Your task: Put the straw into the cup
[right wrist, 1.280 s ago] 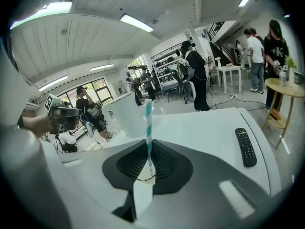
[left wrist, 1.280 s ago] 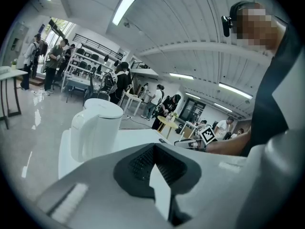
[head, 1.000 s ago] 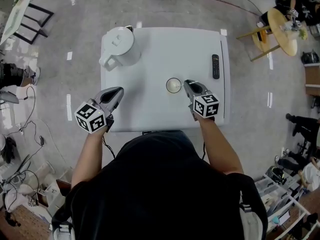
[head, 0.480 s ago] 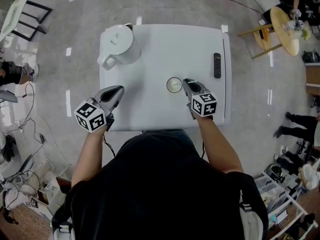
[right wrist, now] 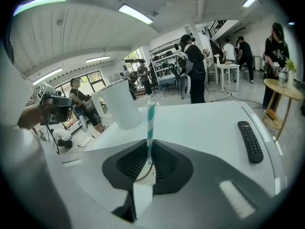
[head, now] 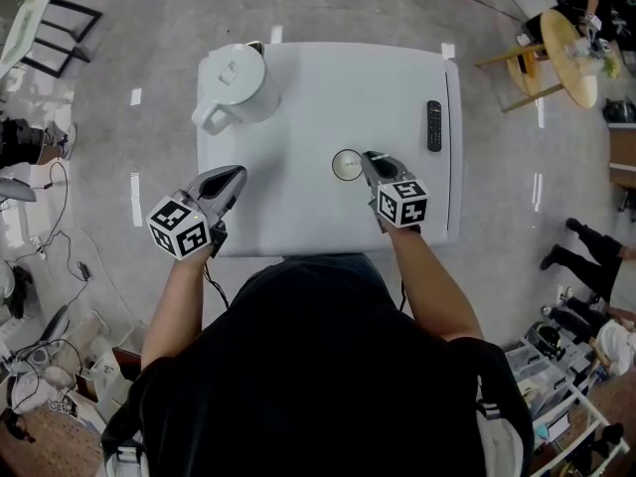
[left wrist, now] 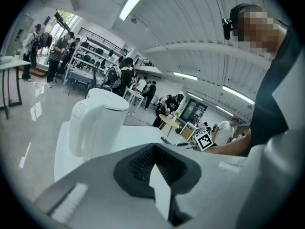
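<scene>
A small round cup [head: 346, 165] stands on the white table [head: 308, 117], right of centre. My right gripper [head: 371, 160] sits just right of the cup, with its tips at the rim. It is shut on a teal-and-white striped straw [right wrist: 150, 128], which stands upright between the jaws in the right gripper view, where my right gripper [right wrist: 148, 168] hides the cup. My left gripper [head: 233, 178] hangs over the table's front left, well away from the cup. In the left gripper view my left gripper [left wrist: 159, 175] is shut with nothing in it.
A white kettle [head: 236, 87] stands at the table's far left corner; it shows as kettle [left wrist: 95, 123] and kettle [right wrist: 121, 104] too. A black remote [head: 429, 127] lies near the right edge, seen also as remote [right wrist: 249, 141]. People and furniture fill the room beyond.
My right gripper with the straw has edged slightly left, closer to the cup. The left gripper has stayed where it was.
</scene>
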A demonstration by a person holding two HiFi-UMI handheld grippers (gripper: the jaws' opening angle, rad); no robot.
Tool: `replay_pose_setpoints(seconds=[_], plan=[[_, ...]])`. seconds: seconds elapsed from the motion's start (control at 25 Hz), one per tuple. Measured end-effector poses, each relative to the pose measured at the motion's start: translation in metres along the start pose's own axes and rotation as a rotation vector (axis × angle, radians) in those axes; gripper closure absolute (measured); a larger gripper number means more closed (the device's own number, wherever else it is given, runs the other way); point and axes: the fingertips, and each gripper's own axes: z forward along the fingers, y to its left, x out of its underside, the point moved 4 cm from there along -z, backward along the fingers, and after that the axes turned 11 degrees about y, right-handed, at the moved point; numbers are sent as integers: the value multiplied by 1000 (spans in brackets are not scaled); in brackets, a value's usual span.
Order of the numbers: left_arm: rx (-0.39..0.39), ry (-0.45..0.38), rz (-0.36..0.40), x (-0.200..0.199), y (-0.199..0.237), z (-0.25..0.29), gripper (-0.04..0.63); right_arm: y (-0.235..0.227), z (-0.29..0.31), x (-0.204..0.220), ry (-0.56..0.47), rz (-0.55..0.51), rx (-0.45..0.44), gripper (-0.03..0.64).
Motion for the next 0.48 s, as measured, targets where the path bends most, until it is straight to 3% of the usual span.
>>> replay_pose_setpoints(seconds=[0.48], plan=[[13,9,-3,4,-6,5,594,-4,4,6,18,12,-11,547]])
